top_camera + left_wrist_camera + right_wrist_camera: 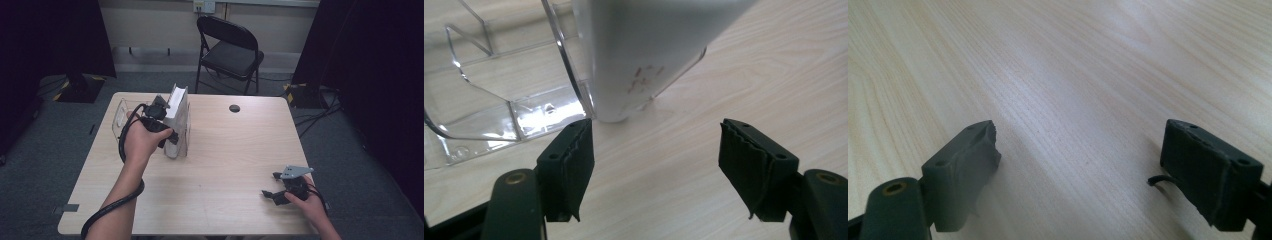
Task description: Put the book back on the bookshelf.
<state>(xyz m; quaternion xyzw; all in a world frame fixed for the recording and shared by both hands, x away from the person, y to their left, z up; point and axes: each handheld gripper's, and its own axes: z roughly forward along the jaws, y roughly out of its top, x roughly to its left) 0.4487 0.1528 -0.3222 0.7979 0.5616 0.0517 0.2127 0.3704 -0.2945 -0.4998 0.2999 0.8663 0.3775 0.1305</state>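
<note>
- Left hand-held gripper [161,111] sits at the near-left side of the white book [178,120], its jaws spread wide and holding nothing; in the left gripper view [655,152] the two black pads stand well apart with bare wood between them.
- Just past those pads, at about 12 o'clock in that view, the book [644,50] stands on its lower edge, its bottom corner resting at the end of the clear rack [499,115].
- From above, the book stands upright, a little tilted, at the right end of the rack [121,114], which lies at about 10 o'clock on the table [225,165].
- Judgement: the book looks set into or against the rack, and the open jaws suggest it is either just freed or about to be gripped; I cannot tell which. If placing is the job, what is left seems to be backing the hand away; whether the book sits fully in a slot is hidden by the hand.
- The left hand [142,142] wraps the handle with the forearm reaching in from 6 o'clock, wrist bent towards the book, cable looping along the arm.
- Right hand-held gripper [281,186] rests low at about 4 o'clock on the table, well apart from the book; its jaws too are wide and empty [1078,165], over bare wood.
- The right hand [310,202] lies near the table's near edge, idle by the look of it.
</note>
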